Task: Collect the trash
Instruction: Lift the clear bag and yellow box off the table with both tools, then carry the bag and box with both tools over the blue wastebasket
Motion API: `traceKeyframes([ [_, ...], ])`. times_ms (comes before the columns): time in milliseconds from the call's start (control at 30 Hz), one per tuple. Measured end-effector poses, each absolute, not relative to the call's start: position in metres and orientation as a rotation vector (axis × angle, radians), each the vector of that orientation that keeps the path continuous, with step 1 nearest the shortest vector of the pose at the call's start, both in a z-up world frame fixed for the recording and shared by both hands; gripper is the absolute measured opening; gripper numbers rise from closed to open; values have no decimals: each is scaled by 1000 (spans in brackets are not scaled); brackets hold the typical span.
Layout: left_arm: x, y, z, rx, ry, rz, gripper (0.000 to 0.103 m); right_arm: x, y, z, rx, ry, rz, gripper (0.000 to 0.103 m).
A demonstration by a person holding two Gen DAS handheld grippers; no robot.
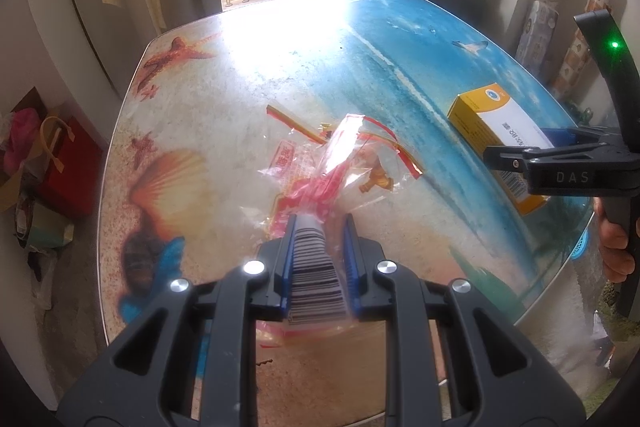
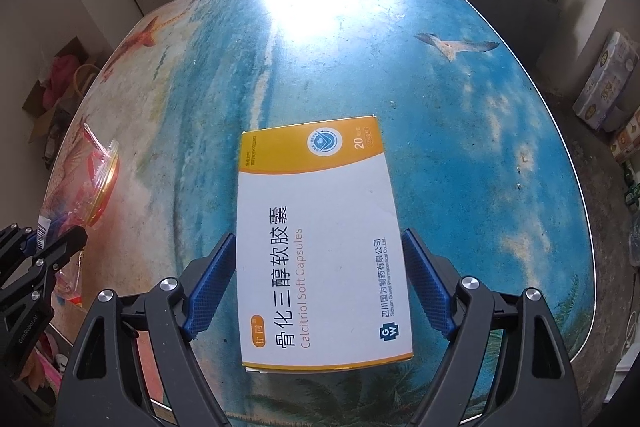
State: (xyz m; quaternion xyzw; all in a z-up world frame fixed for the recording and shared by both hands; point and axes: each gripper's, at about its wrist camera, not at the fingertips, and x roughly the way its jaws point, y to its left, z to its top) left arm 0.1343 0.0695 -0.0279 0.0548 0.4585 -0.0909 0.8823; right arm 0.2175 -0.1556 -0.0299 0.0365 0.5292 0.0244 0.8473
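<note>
In the left wrist view, the left gripper (image 1: 320,227) has its blue fingers (image 1: 289,259) clamped on a clear plastic bag (image 1: 340,163) with red print and a barcode label; the bag stretches ahead of the fingers over the worktop (image 1: 240,99). To the right of them stands the right gripper (image 1: 520,157), over a yellow and white box (image 1: 488,123), with a hand (image 1: 616,247) on its handle. In the right wrist view, the right gripper (image 2: 320,259) has its fingers (image 2: 210,283) spread apart on either side of the box (image 2: 320,235), which lies flat on the worktop (image 2: 480,147) between them; the left pad sits just beside the box edge, the right one a little apart. Far left of these fingers, the left gripper (image 2: 48,243) holds the bag (image 2: 96,183).
</note>
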Motion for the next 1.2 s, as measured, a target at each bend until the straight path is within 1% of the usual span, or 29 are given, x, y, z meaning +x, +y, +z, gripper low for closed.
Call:
traceKeyframes([
  [167,131,78,-19,103,923,-188,19,213,-162,-25,129,1092,28,70],
  [333,130,82,-2,93,893,-211,19,197,-178,-9,230,1029,28,70],
  [467,130,70,24,97,843,-267,19,176,-203,11,330,943,32,70],
  [600,126,38,57,121,772,-366,19,143,-243,35,414,840,-10,70],
  [800,109,-49,103,172,683,-623,19,63,-337,52,545,688,-210,70],
  [933,98,-125,116,193,676,-830,19,-4,-402,34,626,650,-416,70],
  [1067,92,-213,102,203,747,-1023,19,-70,-455,-9,741,676,-598,70],
  [1200,96,-302,52,151,955,-1178,19,-113,-486,-60,865,713,-719,70],
])
